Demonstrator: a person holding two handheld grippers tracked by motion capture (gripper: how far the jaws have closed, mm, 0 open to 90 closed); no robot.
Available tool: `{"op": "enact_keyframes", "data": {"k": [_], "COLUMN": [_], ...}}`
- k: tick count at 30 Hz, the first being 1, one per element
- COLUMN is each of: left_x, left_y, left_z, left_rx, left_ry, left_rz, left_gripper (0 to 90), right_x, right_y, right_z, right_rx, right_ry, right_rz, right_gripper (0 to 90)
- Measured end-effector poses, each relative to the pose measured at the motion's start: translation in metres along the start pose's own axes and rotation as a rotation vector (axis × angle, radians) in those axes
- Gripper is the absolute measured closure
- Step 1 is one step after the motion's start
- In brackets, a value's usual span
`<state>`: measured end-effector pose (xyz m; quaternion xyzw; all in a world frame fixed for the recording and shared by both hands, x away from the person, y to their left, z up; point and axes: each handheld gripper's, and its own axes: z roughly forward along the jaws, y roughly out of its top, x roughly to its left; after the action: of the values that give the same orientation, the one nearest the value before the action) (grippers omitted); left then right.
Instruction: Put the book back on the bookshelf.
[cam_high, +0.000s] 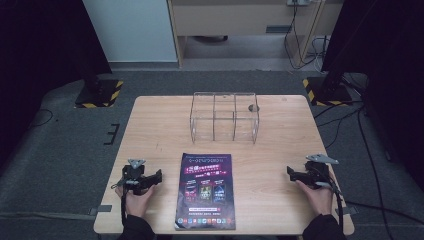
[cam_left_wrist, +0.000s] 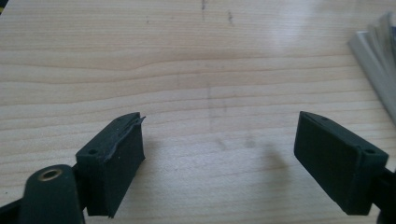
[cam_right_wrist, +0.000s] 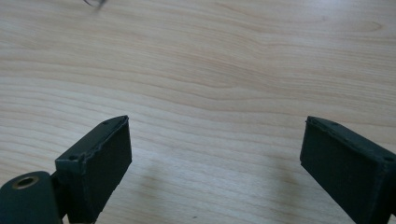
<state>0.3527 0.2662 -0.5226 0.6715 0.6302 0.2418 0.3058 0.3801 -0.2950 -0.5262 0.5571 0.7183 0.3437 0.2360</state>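
One light wooden table (cam_high: 150, 125) bears one clear acrylic three-compartment organiser (cam_high: 223, 117) and one dark glossy printed brochure (cam_high: 205, 191), with two black hand-held grippers at the near edge. The brochure lies flat between them, just to the right of the left gripper (cam_high: 159, 176) and well to the left of the right gripper (cam_high: 290, 173); the organiser stands ahead of both. Each gripper has its jaws spread wide over bare wood, holding and touching nothing.
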Motion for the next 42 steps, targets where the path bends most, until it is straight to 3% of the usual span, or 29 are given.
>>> {"op": "enact_keyframes", "data": {"k": [6, 20, 34, 42], "left_x": [-0.006, -0.013, -0.028, -0.04], "left_y": [0.001, 0.003, 0.002, 0.001], "left_z": [-0.012, -0.023, -0.028, -0.027], "left_rx": [-0.044, -0.063, -0.087, -0.098], "left_ry": [-0.037, -0.074, -0.104, -0.156], "left_rz": [0.004, 0.017, 0.043, 0.058], "left_gripper": [15.4, 10.0, 14.1, 18.0], "right_x": [0.007, 0.018, 0.039, 0.055], "right_y": [0.003, 0.01, 0.027, 0.035], "right_z": [-0.006, -0.019, -0.035, -0.038], "right_rx": [-0.025, -0.076, -0.14, -0.149], "right_ry": [0.012, 0.039, 0.082, 0.119], "right_rz": [-0.016, -0.025, -0.044, -0.059], "right_gripper": [8.3, 10.3, 11.3, 12.5]}}
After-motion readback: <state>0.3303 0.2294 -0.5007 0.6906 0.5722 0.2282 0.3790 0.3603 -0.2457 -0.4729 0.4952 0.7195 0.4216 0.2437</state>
